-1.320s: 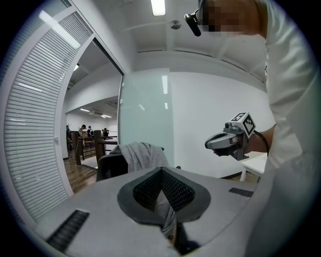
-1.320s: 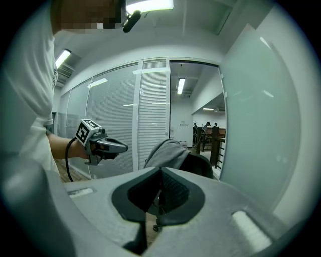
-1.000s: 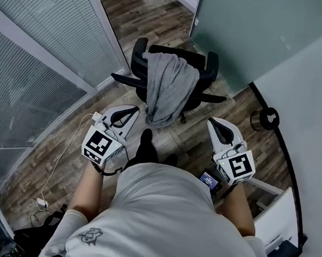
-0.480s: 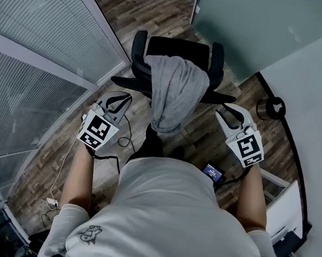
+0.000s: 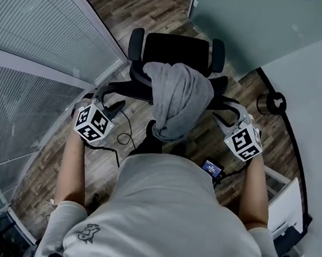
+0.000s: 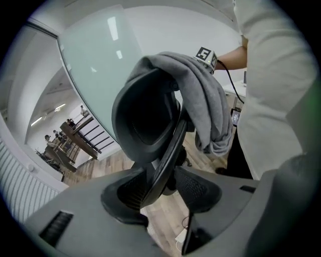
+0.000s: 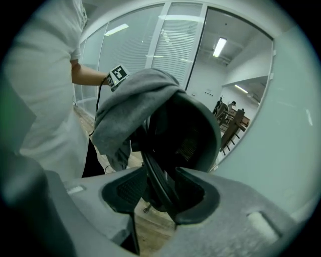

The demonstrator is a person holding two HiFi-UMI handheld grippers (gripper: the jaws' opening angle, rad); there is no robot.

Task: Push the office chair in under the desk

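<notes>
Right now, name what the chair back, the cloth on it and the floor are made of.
Chair back: black mesh in matte plastic frame, apparently. Cloth: soft grey knit, folds limply. Floor: wood-look planks, grain visible; real or laminate unclear.

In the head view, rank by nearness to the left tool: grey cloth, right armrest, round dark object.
1. Grey cloth, draped at centre.
2. Right armrest, upper right.
3. Round dark object, far right.

Person's in a pale short-sleeve tee (image 5: 165, 209) with a small dark doodle print (image 5: 88, 232) near one shoulder, plus dark trousers (image 5: 148, 143). The left gripper (image 5: 114, 102) and right gripper (image 5: 224, 115) are light grey, with black-and-white marker cubes (image 5: 93, 123) and dark mesh pads (image 6: 195, 189). There's a black cable (image 5: 114, 153) off the left one.
</notes>
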